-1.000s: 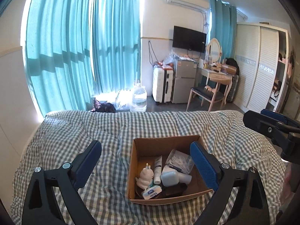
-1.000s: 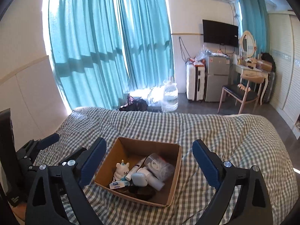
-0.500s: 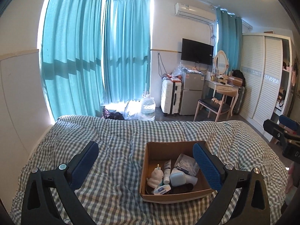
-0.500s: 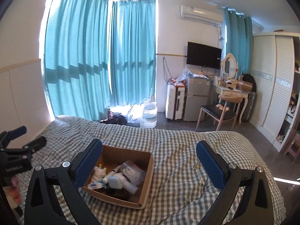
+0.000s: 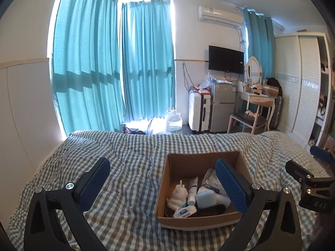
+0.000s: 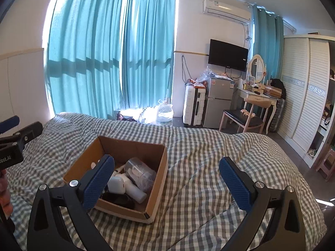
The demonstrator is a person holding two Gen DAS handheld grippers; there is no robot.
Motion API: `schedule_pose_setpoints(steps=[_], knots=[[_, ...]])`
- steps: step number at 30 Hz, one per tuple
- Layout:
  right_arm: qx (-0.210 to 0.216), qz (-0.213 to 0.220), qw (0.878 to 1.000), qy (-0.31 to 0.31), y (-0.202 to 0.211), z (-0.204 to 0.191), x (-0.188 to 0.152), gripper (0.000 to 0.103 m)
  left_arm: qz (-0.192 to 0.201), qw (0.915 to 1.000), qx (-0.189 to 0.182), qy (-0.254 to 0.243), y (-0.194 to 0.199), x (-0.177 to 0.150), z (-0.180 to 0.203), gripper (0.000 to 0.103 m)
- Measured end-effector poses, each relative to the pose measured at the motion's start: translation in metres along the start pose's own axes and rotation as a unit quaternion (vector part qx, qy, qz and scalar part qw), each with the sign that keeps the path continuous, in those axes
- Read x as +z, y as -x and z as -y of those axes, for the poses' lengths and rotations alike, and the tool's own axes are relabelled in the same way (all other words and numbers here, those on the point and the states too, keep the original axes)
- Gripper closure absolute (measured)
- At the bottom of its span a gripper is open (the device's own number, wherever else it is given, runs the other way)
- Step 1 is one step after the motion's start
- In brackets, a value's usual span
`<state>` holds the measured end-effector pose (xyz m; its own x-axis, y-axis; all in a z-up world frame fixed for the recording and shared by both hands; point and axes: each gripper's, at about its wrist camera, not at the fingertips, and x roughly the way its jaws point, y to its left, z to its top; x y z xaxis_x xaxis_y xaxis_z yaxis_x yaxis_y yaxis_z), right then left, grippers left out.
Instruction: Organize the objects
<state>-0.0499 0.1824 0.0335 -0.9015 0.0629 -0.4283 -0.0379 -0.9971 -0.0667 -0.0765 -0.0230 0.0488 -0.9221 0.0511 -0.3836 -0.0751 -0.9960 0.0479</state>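
An open cardboard box (image 5: 184, 161) sits on a checked bed cover; it also shows in the right wrist view (image 6: 129, 146). It holds a white unicorn figure (image 5: 178, 194), a white tube (image 5: 192, 190), a white case (image 5: 206, 197), a blue-and-white packet (image 5: 185, 211), a clear plastic bag (image 6: 139, 173) and a dark item (image 6: 118, 199). My left gripper (image 5: 163, 185) is open and empty, held above the bed with its right finger over the box. My right gripper (image 6: 167, 183) is open and empty, its left finger over the box.
The checked bed (image 5: 125, 167) fills the foreground. Beyond its far edge are teal curtains (image 5: 146, 62), a water jug (image 5: 173, 121), a white suitcase (image 5: 199, 110), a small fridge (image 5: 222, 106), a chair (image 5: 247, 121) and a wardrobe (image 5: 301, 87).
Both grippers have pulled back and tilted up, so more of the room shows and the box sits lower in view. Both stay open.
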Motion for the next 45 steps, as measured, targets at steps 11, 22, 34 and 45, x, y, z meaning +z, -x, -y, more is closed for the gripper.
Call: schedule_pose_setpoints(steps=[11, 22, 34, 45], knots=[[0.007, -0.006, 1.000, -0.025, 0.000, 0.002, -0.047, 0.002, -0.021, 0.9996, 0.021, 0.001, -0.011, -0.059, 0.004, 0.000], [0.001, -0.018, 0.999, -0.028, -0.010, -0.002, -0.054, 0.002, -0.036, 0.9993, 0.011, 0.002, -0.010, -0.073, 0.005, 0.000], [-0.008, -0.026, 0.999, -0.027, -0.014, -0.003, -0.057, 0.002, -0.045, 0.9988, 0.015, 0.014, -0.014, -0.077, -0.001, 0.000], [-0.009, -0.029, 0.999, -0.028, -0.014, -0.003, -0.058, 0.002, -0.051, 0.9984, 0.017, 0.017, -0.015, -0.079, -0.003, 0.000]])
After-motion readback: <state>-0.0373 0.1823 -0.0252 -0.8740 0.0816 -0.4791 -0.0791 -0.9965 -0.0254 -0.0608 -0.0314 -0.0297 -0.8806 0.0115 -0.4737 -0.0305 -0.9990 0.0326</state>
